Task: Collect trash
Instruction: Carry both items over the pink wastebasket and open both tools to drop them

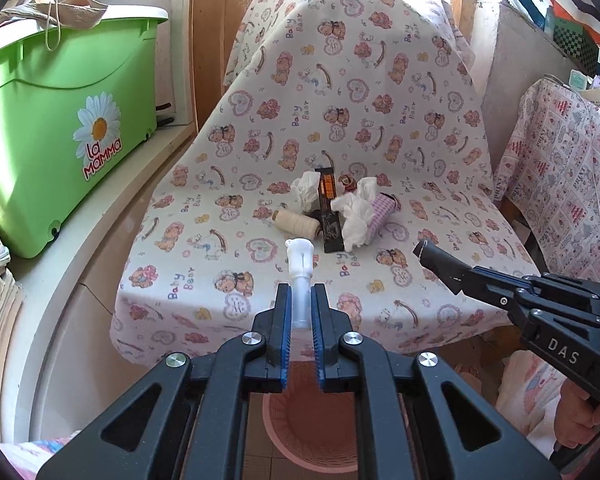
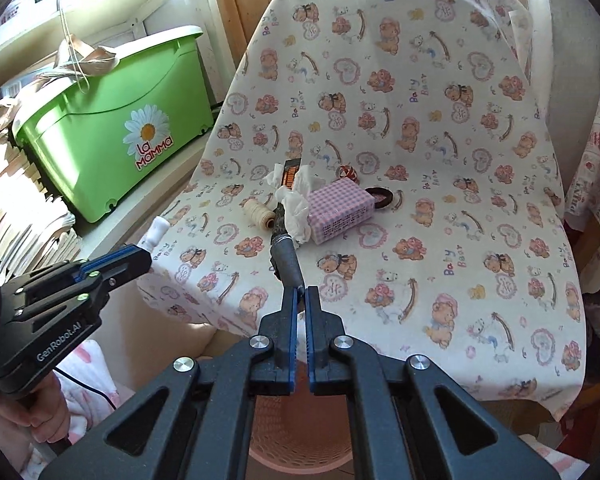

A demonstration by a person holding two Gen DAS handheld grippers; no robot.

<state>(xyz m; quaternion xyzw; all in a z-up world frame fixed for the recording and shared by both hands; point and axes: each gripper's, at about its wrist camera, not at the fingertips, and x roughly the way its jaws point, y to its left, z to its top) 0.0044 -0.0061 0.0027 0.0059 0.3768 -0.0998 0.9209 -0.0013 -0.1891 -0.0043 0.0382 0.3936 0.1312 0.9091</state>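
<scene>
My left gripper (image 1: 301,300) is shut on a white plastic tube piece (image 1: 300,268), held above the pink basket (image 1: 312,432); it also shows in the right wrist view (image 2: 156,232). My right gripper (image 2: 299,300) is shut on a dark grey wrapper (image 2: 286,262), also seen in the left wrist view (image 1: 436,258). On the bear-print chair cloth (image 1: 380,120) lies a pile: crumpled white tissues (image 1: 356,212), a black-and-orange sachet (image 1: 327,208), a cream thread spool (image 1: 298,222), a pink checked box (image 2: 338,212), a red-white ribbon curl (image 2: 348,172) and a dark ring (image 2: 380,198).
A green "La Mamma" bin (image 1: 52,128) stands on a white shelf at left. The pink basket also shows below the chair's front edge (image 2: 300,436). Another cloth-covered chair (image 1: 560,184) stands at right.
</scene>
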